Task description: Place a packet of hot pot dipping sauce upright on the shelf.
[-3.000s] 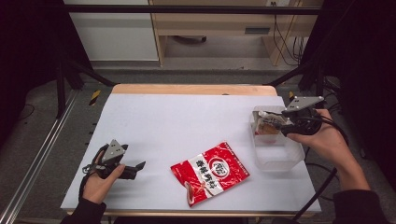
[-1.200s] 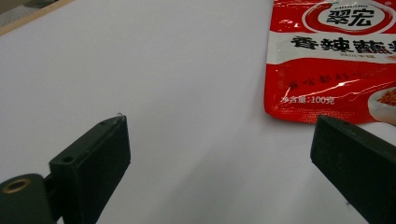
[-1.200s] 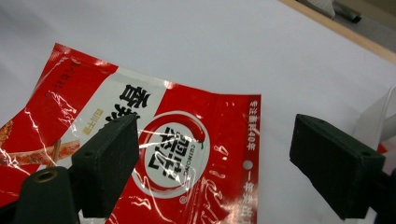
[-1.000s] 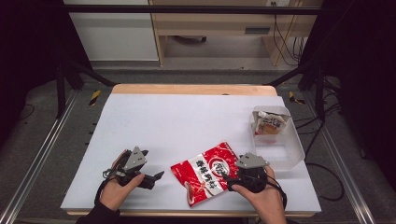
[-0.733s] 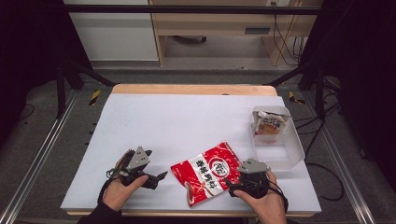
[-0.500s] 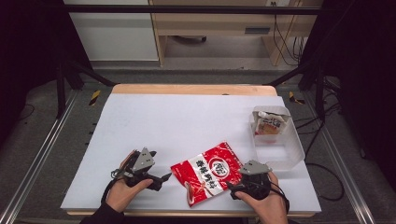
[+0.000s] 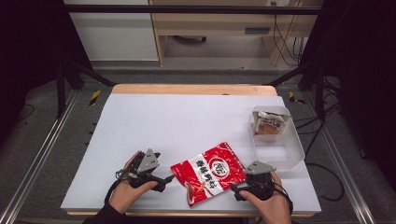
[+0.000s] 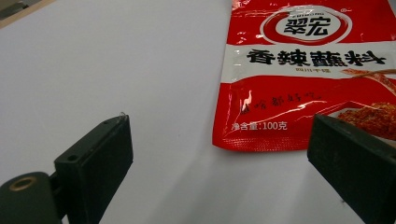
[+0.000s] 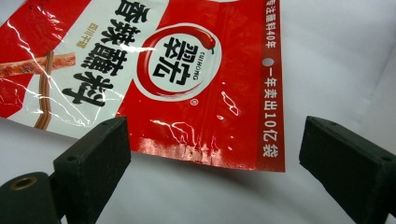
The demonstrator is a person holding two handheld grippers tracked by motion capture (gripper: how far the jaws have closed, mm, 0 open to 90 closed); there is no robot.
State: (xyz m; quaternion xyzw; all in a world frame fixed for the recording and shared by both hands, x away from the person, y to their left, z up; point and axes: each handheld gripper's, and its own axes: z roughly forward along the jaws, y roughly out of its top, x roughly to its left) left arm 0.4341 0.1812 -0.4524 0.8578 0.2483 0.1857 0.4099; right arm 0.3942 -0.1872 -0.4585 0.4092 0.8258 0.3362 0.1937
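A red and white snack pouch lies flat on the white table near the front edge. My left gripper rests on the table just left of it, jaws wide apart, and the pouch lies ahead and to the right of them. My right gripper sits low at the pouch's right front corner. Its jaws have just been opening and stand wide, with the pouch's edge just beyond the tips and nothing pressed between them.
A clear plastic container stands at the table's right edge with a small packet in its far end. The table stretches white behind the pouch. Metal rails and cables run along both sides.
The right gripper has left the container and come down to the pouch's right front corner. The left gripper has slid right, closer to the pouch. The pouch has not moved.
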